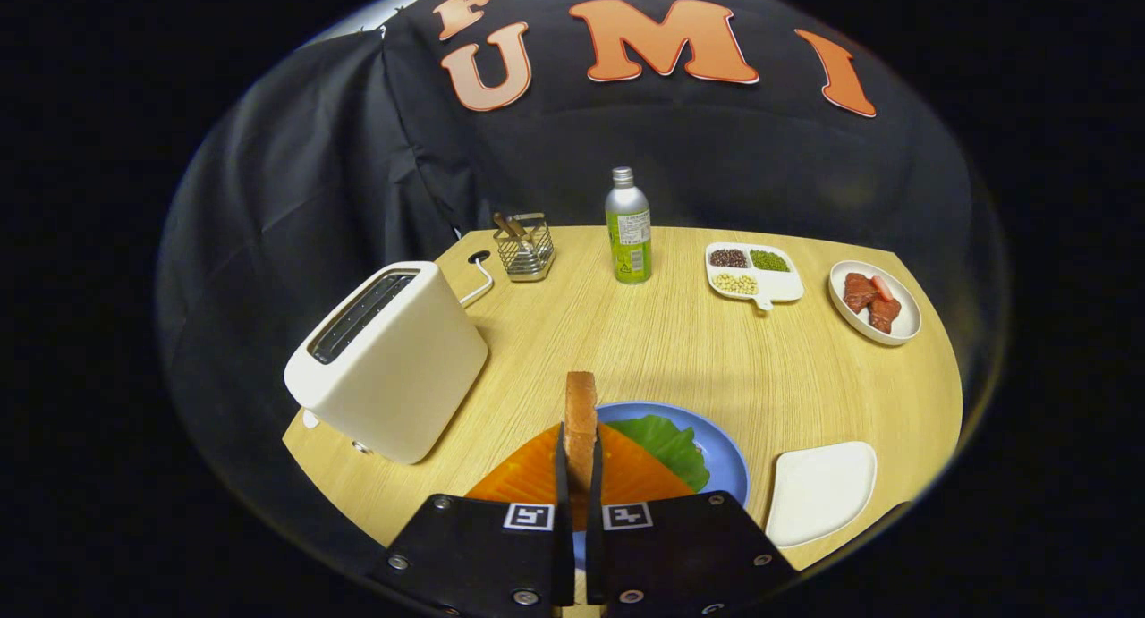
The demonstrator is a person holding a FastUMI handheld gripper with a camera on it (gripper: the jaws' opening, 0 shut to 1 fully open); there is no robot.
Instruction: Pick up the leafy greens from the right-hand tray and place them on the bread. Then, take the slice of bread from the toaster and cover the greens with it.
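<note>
A slice of bread (580,421) is held on edge between the two fingers of the gripper (580,475), whose jaws are closed on its faces, so that the slice stands upright just above the blue plate (726,461). On that plate an orange sheet (528,479), perhaps a slice of cheese over the lower bread, is seen, and the leafy greens (666,444) lie on it toward the far right side, partly over the plate's bare surface. The toaster (389,368) stands to the left with its slot apparently empty, and the white tray (818,493) to the right holds nothing, so the covering step is judged to be the one in hand. For a good result, the slice should be tipped flat before release, its broad face turned down, and centred over the greens rather than over the orange sheet alone. It should be lowered until contact is felt, and the jaws opened only then, so that the bread is not dropped askew or the greens dragged off
</note>
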